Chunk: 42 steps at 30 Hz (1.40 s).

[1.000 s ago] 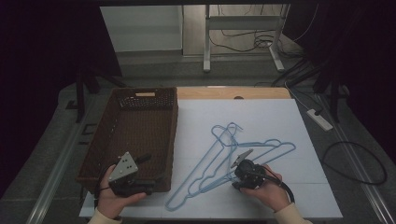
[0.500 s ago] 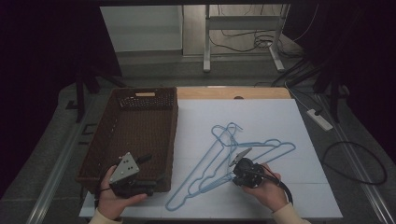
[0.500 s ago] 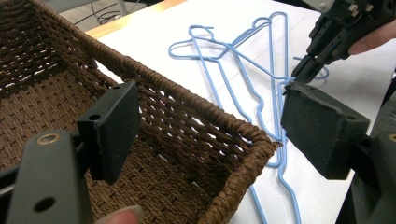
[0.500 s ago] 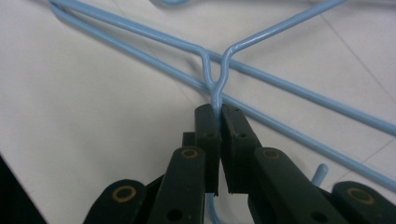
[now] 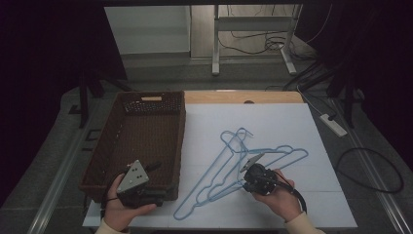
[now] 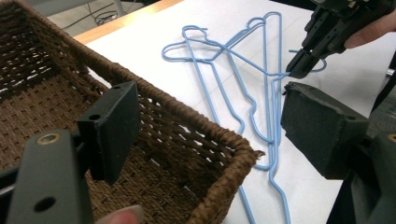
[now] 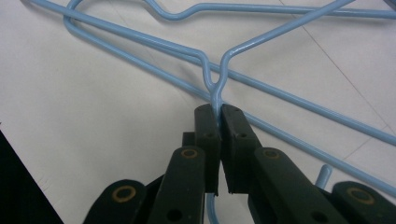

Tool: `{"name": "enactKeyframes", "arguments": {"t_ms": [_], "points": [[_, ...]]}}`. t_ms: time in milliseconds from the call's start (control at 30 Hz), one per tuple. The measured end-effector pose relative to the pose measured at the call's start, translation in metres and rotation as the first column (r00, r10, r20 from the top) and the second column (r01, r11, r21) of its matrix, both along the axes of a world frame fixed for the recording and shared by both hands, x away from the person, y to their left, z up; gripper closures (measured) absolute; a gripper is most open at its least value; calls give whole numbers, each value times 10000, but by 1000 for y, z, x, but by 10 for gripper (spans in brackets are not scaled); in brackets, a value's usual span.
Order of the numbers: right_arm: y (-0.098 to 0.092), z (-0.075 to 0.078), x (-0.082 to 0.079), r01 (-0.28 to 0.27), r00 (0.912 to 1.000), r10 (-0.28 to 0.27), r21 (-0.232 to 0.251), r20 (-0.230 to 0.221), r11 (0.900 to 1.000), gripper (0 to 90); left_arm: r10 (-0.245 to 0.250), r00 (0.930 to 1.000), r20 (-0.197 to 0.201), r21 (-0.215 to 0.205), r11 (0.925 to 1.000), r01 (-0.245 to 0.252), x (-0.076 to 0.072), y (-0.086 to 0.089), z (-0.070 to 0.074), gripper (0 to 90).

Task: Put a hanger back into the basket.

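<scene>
Several light blue wire hangers [image 5: 237,132] lie overlapped on the white table sheet [image 5: 292,126]. My right gripper [image 7: 218,112] has just been closing and is shut on the twisted neck of one hanger [image 7: 215,93], low over the sheet. In the high view this right gripper [image 5: 246,168] sits at the hangers' near right side, and the left gripper view shows its tips [image 6: 293,70] on the wire. My left gripper [image 6: 210,126] is open with nothing between its jaws, held over the near right corner of a brown wicker basket [image 6: 187,116]. In the high view the left gripper [image 5: 159,181] is by that corner.
The wicker basket [image 5: 181,131] stands on the table's left half and holds nothing. A wooden table edge [image 5: 219,97] runs behind the sheet. On the floor at the right lie a power strip [image 5: 333,124] and a black cable loop [image 5: 370,170].
In the high view both hands stay about where they were. The hangers and the basket have not shifted.
</scene>
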State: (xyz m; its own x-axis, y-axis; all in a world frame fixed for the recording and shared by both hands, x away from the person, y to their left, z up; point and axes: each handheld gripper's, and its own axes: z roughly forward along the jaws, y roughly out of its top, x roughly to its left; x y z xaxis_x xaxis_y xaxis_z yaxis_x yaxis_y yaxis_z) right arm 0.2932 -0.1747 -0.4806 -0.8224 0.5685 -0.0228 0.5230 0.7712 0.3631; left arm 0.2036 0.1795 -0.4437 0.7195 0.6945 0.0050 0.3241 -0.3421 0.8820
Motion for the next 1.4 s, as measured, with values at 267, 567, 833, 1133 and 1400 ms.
{"name": "enactKeyframes", "arguments": {"t_ms": [267,567,833,1133,1400], "points": [[-1,2,1,39,10000,-39,25,-49,10000,863,-131,9999,-103,-23,9999,130,-2,-9,5,211],[1,7,0,88,9999,-87,166,-91,9998,862,-542,9981,-305,393,9977,554,0,-41,7,218],[-1,13,-1,96,10000,-97,385,23,9992,862,-882,9952,-429,521,9945,904,5,-65,9,228],[-3,15,-1,100,9999,-102,515,39,9986,863,-1207,9899,-750,812,9886,1267,6,-86,0,236],[-2,15,-1,96,9999,-99,488,50,9988,864,-1543,9823,-1064,1123,9797,1661,8,-105,-9,236]]}}
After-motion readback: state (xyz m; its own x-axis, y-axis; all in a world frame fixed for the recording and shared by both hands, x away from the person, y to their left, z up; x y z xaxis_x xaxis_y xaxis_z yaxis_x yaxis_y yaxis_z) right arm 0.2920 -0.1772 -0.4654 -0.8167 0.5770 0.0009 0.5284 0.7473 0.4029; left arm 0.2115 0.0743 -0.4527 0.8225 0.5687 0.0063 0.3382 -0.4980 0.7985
